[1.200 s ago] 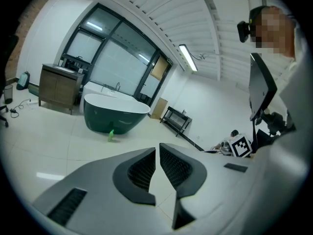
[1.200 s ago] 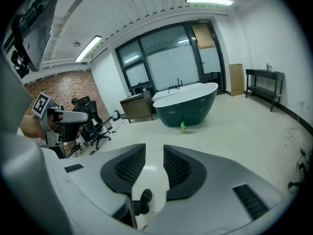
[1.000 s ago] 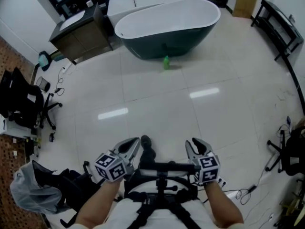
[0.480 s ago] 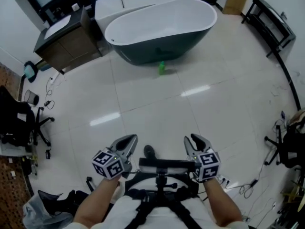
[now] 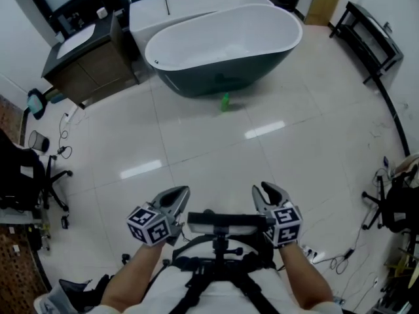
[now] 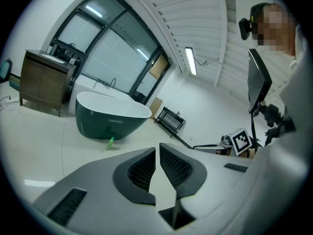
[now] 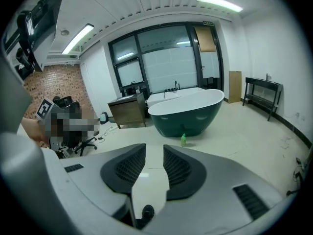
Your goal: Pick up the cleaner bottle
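The small green cleaner bottle [image 5: 225,102] stands on the pale tiled floor just in front of the dark green bathtub [image 5: 222,34], far ahead of both grippers. It also shows in the left gripper view as the bottle [image 6: 111,143] and in the right gripper view as the bottle [image 7: 183,140]. My left gripper [image 5: 178,195] is held low at the left, its jaws together and empty [image 6: 157,148]. My right gripper [image 5: 265,193] is level with it at the right; a narrow strip of floor shows between its jaws [image 7: 154,148], with nothing in them.
A wooden cabinet [image 5: 85,61] stands left of the tub, and a black rack [image 5: 366,34] lines the right wall. Office chairs [image 5: 19,169] and cables sit at the left edge. More cables [image 5: 340,260] and a chair base [image 5: 393,208] lie at the right.
The tub and bottle have drawn nearer in the head view, and the chairs and bag at the left have slid back out of frame. Both grippers keep their places in the view.
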